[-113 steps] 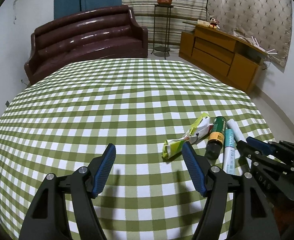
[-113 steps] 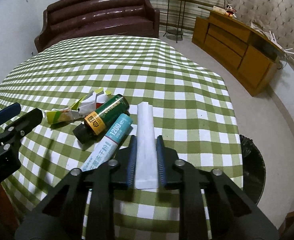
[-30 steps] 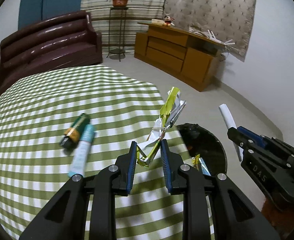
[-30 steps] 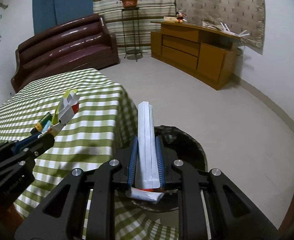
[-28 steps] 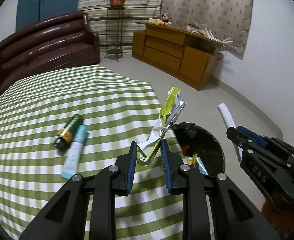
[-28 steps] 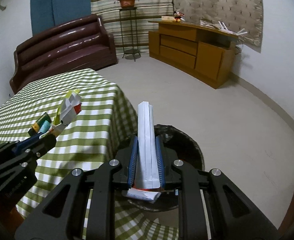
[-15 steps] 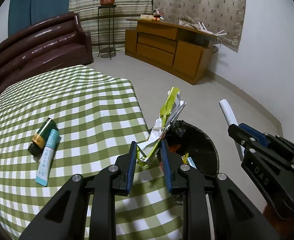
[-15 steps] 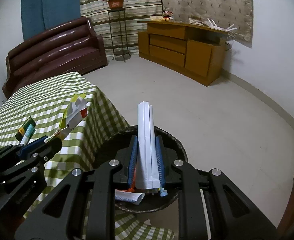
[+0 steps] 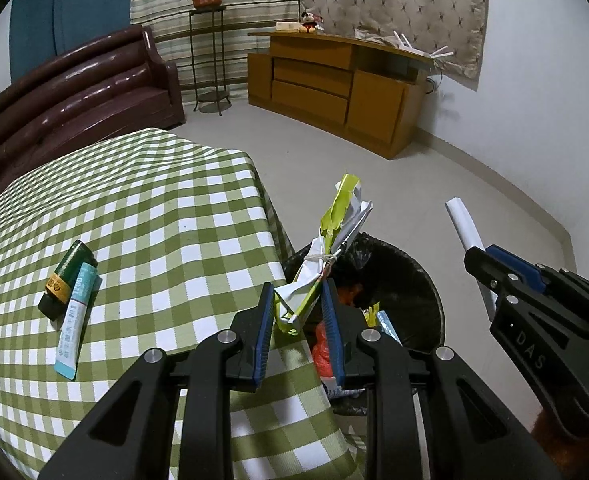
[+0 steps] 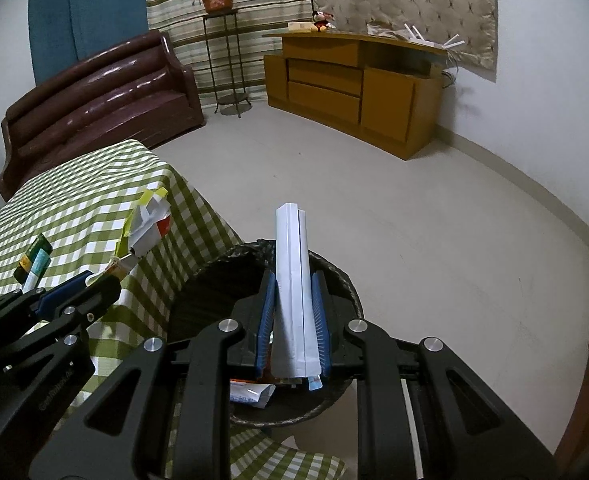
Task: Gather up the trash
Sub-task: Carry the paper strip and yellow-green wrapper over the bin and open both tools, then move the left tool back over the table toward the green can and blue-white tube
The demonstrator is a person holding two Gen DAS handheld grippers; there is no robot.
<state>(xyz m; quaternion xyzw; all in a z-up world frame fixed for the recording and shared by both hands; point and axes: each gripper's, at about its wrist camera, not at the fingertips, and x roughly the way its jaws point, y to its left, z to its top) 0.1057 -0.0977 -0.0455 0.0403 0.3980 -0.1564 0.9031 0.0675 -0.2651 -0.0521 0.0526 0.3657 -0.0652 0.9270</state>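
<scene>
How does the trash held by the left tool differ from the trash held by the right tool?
The crumpled wrapper in the left tool is creased, green and white; the white packet in the right tool is flat, straight and plain. The wrapper is at the bin's table-side edge; the packet is over its opening. Both are clamped and pointing forward.

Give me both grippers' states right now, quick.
Left gripper: closed on the crumpled green-and-white wrapper, at the trash bin rim.
Right gripper: closed on the flat white packet, over the bin.
</scene>
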